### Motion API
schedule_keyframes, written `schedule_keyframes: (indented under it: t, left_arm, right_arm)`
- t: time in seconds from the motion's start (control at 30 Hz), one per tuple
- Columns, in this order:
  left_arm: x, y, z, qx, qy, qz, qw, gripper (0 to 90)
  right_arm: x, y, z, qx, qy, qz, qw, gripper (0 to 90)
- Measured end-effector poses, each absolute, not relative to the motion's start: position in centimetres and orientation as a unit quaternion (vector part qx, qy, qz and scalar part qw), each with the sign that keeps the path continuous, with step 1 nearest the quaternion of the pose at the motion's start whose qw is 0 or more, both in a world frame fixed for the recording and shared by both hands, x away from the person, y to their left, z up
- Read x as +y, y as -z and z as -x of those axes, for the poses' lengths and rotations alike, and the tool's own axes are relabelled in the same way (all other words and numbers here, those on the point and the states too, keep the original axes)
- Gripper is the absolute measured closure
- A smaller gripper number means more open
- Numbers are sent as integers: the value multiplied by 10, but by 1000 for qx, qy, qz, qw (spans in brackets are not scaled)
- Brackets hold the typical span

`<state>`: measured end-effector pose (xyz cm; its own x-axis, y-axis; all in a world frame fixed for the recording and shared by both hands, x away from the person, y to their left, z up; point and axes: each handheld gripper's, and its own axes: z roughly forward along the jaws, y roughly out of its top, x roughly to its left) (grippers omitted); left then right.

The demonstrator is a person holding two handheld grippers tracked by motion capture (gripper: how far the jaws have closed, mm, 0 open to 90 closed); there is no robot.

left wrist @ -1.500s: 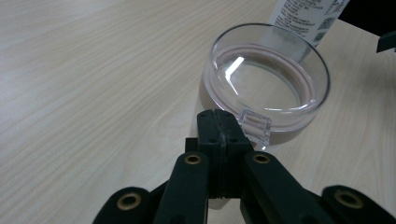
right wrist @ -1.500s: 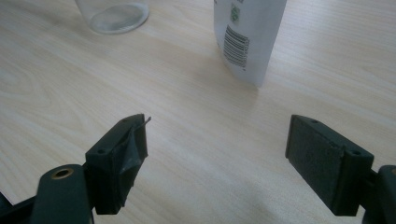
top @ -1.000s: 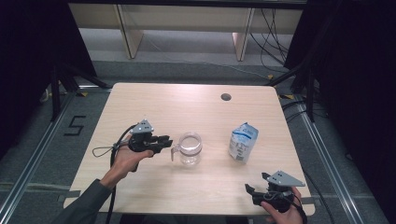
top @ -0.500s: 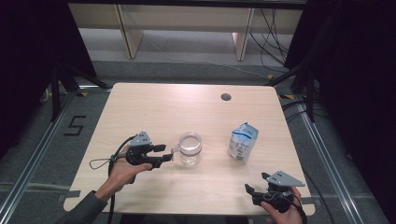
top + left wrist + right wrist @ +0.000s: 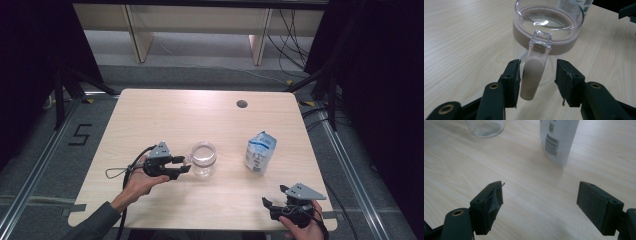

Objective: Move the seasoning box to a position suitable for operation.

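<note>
Your left gripper [image 5: 185, 164] sits left of centre on the table [image 5: 165, 115], its jaws pointing right at the clear pitcher [image 5: 204, 159]. The pitcher stands upright, long axis vertical, mouth up, just right of that gripper and near the middle of the table. Its beige handle [image 5: 533, 72] points left, straight toward the gripper, and runs top to bottom down the pitcher's side.

In the left gripper view the handle stands between the two jaws. The left pad [image 5: 513, 80] is at or just beside the handle; whether it touches cannot be told. The right pad [image 5: 567, 81] stands clearly apart from it, with table showing in the gap. The jaws are partly spread and have just been closing, with the handle between them, not yet pinched.

Right of the pitcher, well apart from it, a white and blue carton [image 5: 260, 152] stands upright.

Your right gripper [image 5: 272, 207] rests at the near right edge of the table, jaws pointing left, spread wide with nothing between them. In the right gripper view the carton's barcoded side [image 5: 552, 143] stands beyond the jaws, farther off.
</note>
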<state>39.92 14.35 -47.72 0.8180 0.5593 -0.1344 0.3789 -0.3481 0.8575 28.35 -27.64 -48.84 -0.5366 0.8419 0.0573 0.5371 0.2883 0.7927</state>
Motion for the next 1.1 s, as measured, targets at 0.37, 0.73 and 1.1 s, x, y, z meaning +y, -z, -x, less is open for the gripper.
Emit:
schedule_keyframes:
  t: [0.37,0.73,1.1]
  left_arm:
    - [142,479,-400,233,-115,-833,489,724]
    - [140,479,-391,203,-100,-839,495,730]
    - [137,479,-376,161,-77,-850,496,730]
  right_arm:
    - [-277,488,-284,782,-399,-438,195,218]
    - [-276,489,-284,782,-402,-436,191,218]
    - [-277,489,-284,783,-402,-431,199,217]
